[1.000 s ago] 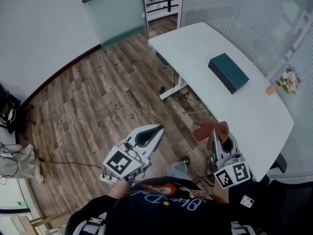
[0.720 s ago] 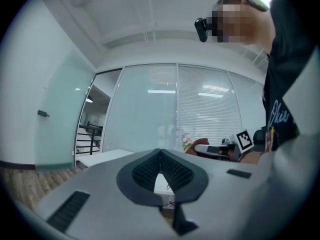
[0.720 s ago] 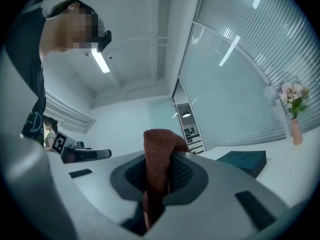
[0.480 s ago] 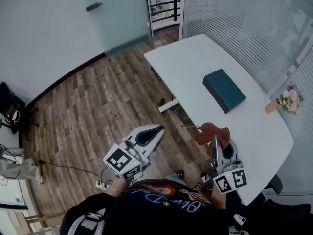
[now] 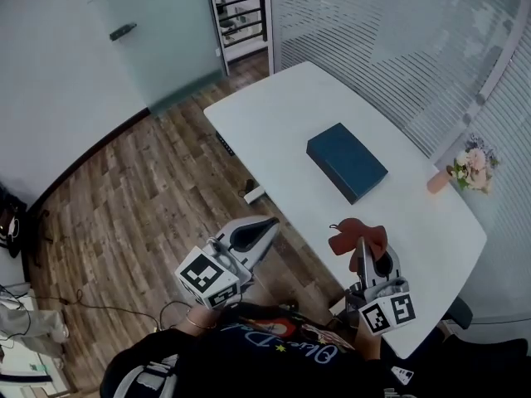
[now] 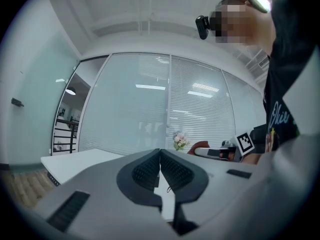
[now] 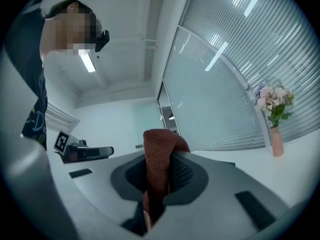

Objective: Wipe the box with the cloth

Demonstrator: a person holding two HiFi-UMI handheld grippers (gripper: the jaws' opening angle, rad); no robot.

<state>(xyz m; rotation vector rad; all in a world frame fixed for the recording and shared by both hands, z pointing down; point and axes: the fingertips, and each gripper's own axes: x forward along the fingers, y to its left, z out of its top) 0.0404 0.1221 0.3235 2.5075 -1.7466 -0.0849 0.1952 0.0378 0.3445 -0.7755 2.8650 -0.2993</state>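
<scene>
Right gripper [image 5: 362, 249] clenched on the rust cloth [image 5: 353, 232], wad sticking up past the jaws, over the near edge of the table [image 5: 274, 114]. Left gripper [image 5: 267, 222] pinched closed on nothing, just off that same edge. Box [image 5: 347, 161] lies flat at table centre, well apart from both. Wipe not started. Advice: land the loose wad on the box top, light pressure, long strokes; brace the box side with left so it doesn't skate.
</scene>
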